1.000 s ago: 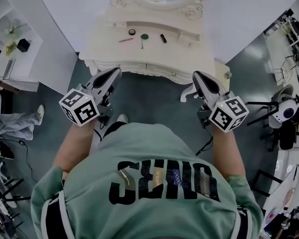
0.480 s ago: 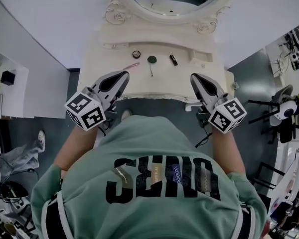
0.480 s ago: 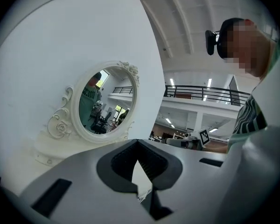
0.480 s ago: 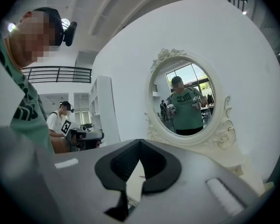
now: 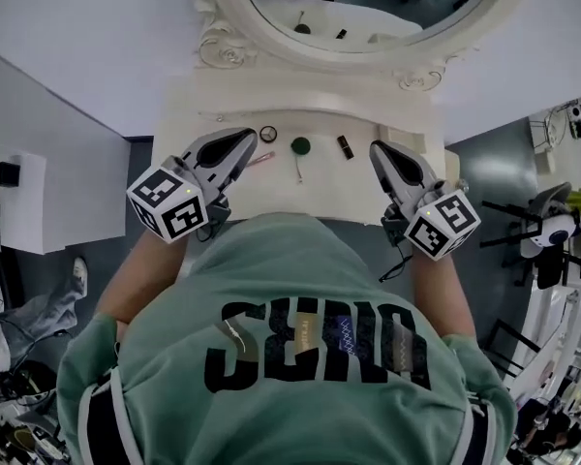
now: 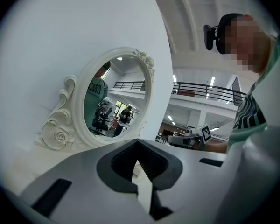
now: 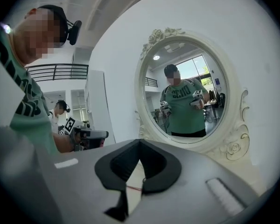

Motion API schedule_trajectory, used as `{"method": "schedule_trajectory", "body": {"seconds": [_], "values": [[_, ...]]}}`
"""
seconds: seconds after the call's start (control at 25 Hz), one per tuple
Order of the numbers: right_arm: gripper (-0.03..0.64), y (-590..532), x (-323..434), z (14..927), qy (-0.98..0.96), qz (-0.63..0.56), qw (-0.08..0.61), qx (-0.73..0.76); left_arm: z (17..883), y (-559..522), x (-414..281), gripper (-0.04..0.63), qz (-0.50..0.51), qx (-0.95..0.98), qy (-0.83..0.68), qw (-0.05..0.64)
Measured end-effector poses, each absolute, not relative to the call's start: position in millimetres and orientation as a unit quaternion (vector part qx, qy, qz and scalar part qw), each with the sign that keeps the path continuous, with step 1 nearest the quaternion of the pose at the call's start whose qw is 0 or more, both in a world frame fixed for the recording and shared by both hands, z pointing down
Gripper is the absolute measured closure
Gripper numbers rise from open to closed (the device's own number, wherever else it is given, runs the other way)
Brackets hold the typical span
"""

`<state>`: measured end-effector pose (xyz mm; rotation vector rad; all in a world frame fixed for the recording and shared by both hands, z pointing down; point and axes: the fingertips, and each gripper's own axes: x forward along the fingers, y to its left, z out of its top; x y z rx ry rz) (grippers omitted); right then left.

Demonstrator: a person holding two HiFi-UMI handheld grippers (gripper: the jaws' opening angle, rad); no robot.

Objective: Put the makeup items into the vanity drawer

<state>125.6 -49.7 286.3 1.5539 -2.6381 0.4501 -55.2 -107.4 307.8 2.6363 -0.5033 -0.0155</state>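
On the white vanity top, between my two grippers, lie a small round compact, a pink pencil, a green round-headed brush and a dark lipstick. My left gripper hovers over the top's left part, its tips close beside the compact and pencil, jaws shut and empty. My right gripper hovers right of the lipstick, jaws shut and empty. The drawer front is hidden under the person's body.
An oval mirror in an ornate white frame stands at the back of the vanity against a white wall. A white shelf unit is at the left, and an office chair and desks at the right.
The person has stepped up to the vanity. Both grippers moved forward from in front of its edge to over the tabletop, beside the makeup items. Both stay shut.
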Motion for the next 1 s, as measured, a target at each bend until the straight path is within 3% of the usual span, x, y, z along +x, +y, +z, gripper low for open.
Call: {"method": "schedule_trajectory", "body": {"seconds": [0.28, 0.48, 0.56, 0.72, 1.0], "values": [[0.607, -80, 150, 334, -0.885, 0.17, 0.11, 0.419, 346, -122, -19, 0.597, -0.01, 0.93, -0.251, 0.268], [0.604, -98, 120, 406, -0.896, 0.142, 0.257, 0.333, 375, -132, -10, 0.597, 0.014, 0.921, -0.278, 0.272], [0.535, -104, 100, 447, -0.892, 0.129, 0.323, 0.29, 389, -136, -8, 0.597, 0.024, 0.92, -0.279, 0.274], [0.503, -115, 75, 536, -0.864, 0.135, 0.42, 0.241, 420, -139, -7, 0.596, 0.042, 0.917, -0.27, 0.291], [0.459, -150, 71, 625, -0.824, 0.189, 0.467, 0.258, 466, -153, -15, 0.596, 0.061, 0.916, -0.253, 0.304]]}}
